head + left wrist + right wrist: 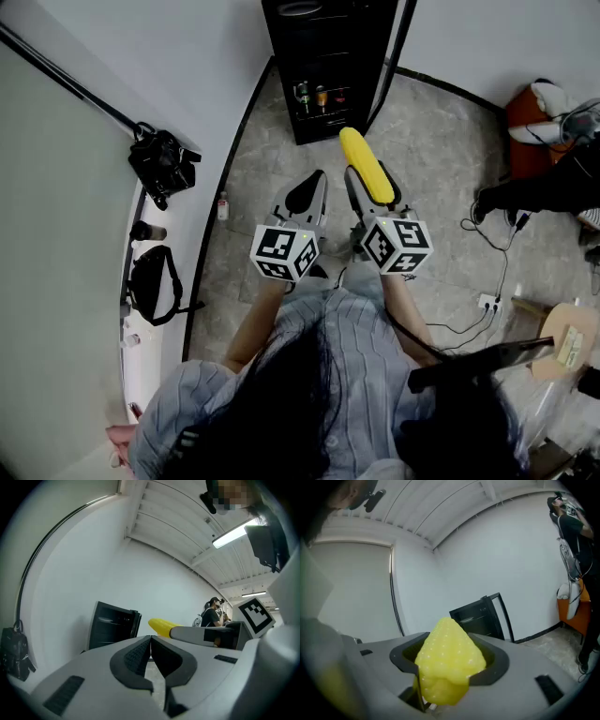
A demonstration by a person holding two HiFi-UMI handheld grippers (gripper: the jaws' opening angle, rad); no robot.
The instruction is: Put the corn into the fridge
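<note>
A yellow corn cob (pixel 366 165) sticks forward out of my right gripper (pixel 371 184), whose jaws are shut on it; in the right gripper view the corn (pixel 449 660) fills the space between the pads. My left gripper (pixel 308 191) is held level beside it with its jaws closed together and nothing between them (pixel 151 645). The corn (pixel 161 626) shows to the right in the left gripper view. Ahead stands a small black fridge (pixel 328 66) with its door swung open (pixel 394 56); bottles (pixel 312 97) sit on a shelf inside. The fridge (pixel 480 617) is a short way off.
A person (pixel 539 187) stands at the right near an orange seat (pixel 527 117). A power strip and cables (pixel 487 302) lie on the stone floor. Black bags (pixel 161 161) and a cup (pixel 147 231) rest along the left ledge. A wooden stool (pixel 567 337) is at the right.
</note>
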